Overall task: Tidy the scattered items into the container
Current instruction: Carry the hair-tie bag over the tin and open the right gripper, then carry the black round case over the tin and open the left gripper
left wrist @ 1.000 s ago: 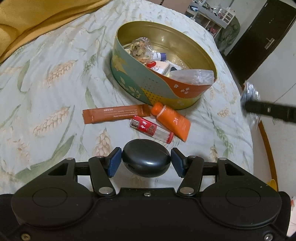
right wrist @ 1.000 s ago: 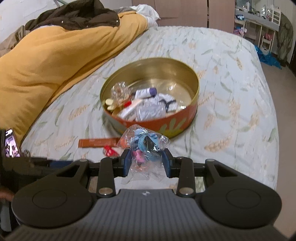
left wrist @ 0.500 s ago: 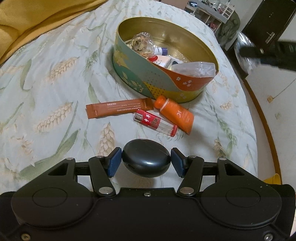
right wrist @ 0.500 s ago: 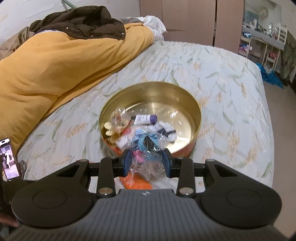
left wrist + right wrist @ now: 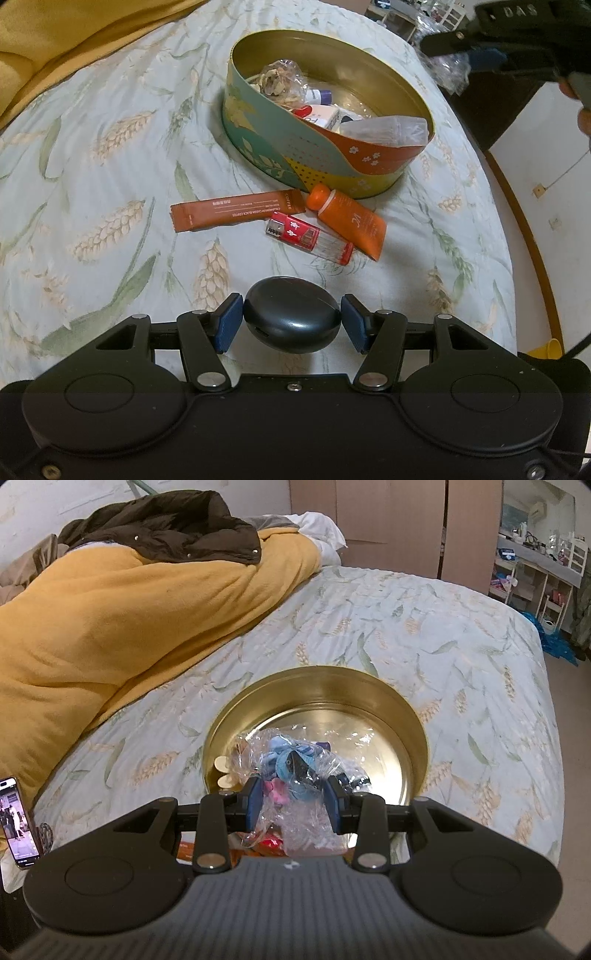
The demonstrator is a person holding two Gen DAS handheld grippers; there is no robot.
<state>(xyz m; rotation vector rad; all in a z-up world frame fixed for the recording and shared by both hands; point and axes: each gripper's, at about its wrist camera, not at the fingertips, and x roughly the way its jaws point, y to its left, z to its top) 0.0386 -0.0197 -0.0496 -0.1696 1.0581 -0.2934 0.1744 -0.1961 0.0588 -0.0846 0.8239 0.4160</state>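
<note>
We see our left tool [image 5: 291,319] with its blue pads [image 5: 229,322] set against the two sides of a black case [image 5: 291,317], holding it low over the bed [image 5: 110,155], well short of the tin [image 5: 317,147]. Our right tool [image 5: 293,802] is clamped on a clear bag [image 5: 295,771] of blue and pink bits, carried above the near rim of the tin [image 5: 369,701]; from the left wrist camera that tool [image 5: 491,55] appears at the far right, beyond the tin, with crinkled plastic at its tip.

The tin sits on the bed, its gold inside already holding a bag of pale pieces [image 5: 277,79], a small white bottle [image 5: 319,96], a white box [image 5: 325,114] and a clear packet [image 5: 384,129] leaning on the near wall. Just in front of the tin three things lie on the bed: a brown sachet [image 5: 236,214] to the left, an orange tube [image 5: 349,221] to the right with its cap close to the tin wall, and a red-and-clear stick [image 5: 308,236] nearer to us, touching or just beside the tube.

A yellow blanket [image 5: 110,620] with a dark jacket [image 5: 166,528] on top fills the far left of the bed, and a phone [image 5: 20,823] with a lit screen stands at the left edge.
</note>
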